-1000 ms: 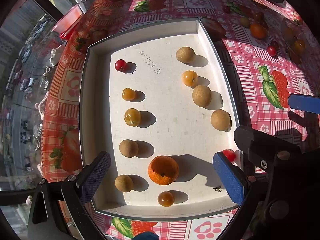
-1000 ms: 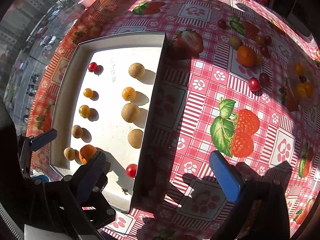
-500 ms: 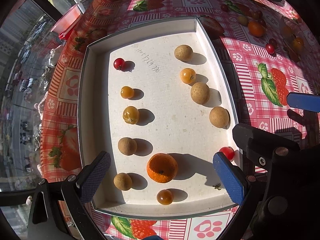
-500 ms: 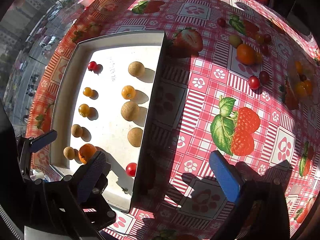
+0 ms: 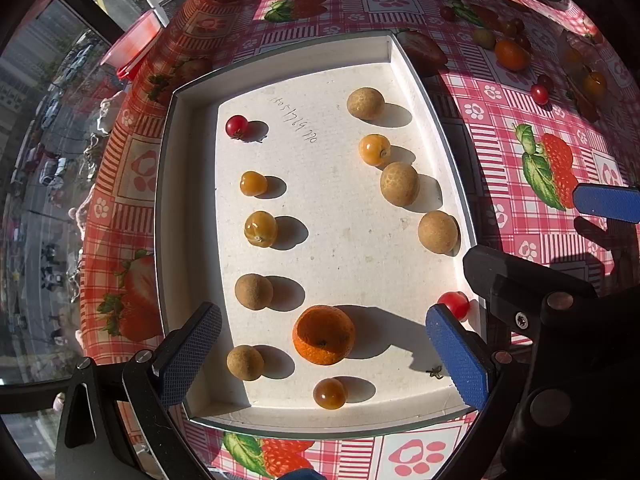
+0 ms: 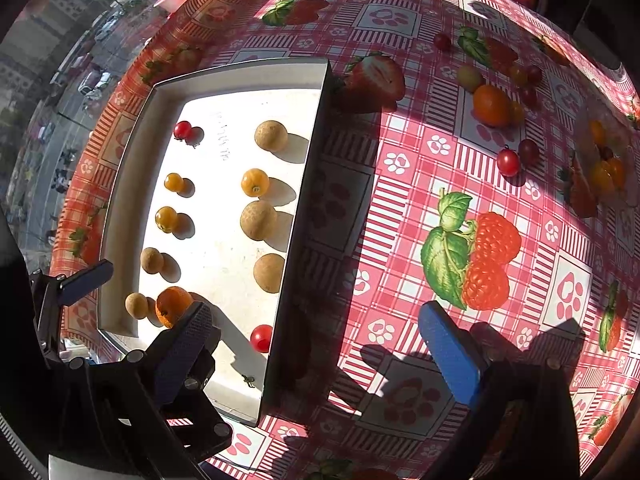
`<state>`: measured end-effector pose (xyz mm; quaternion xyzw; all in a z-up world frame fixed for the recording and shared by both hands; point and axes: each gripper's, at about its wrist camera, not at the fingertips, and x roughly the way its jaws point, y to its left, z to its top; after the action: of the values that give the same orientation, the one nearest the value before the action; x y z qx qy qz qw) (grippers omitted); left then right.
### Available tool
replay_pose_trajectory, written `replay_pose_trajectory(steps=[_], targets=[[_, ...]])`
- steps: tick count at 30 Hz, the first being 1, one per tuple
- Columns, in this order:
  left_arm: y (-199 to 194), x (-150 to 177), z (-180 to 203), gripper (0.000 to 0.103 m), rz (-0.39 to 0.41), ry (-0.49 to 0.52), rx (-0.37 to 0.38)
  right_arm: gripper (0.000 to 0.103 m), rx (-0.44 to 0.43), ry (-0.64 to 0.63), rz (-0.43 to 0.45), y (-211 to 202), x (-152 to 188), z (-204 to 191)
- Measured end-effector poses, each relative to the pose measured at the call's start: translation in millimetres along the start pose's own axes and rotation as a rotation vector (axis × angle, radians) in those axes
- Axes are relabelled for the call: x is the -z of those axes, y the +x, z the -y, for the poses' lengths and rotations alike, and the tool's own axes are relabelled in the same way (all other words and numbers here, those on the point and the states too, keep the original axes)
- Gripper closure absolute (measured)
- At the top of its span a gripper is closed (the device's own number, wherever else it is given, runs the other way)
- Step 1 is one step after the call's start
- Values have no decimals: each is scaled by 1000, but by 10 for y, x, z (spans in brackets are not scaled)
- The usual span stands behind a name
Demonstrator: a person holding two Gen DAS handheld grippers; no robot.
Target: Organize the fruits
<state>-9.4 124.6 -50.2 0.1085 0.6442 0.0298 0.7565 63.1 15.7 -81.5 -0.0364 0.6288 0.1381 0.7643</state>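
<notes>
Sorted fruits sit in the white tray, the orange near its front edge, placed as a second ago. The left gripper hangs spread above it, nudged slightly forward. Only the right wrist view shows the right gripper, spread and empty, and loose tomatoes on the tablecloth.

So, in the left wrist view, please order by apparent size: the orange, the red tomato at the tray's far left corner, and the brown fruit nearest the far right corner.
1. orange, though nearest the camera
2. brown fruit
3. red tomato
</notes>
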Motion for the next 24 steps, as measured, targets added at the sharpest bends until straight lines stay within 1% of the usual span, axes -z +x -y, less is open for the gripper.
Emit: replay_pose_trajectory(steps=[24], targets=[[37,11,-103,0,-13,-4,13,0,1,-9,-10,20,-7,-25]])
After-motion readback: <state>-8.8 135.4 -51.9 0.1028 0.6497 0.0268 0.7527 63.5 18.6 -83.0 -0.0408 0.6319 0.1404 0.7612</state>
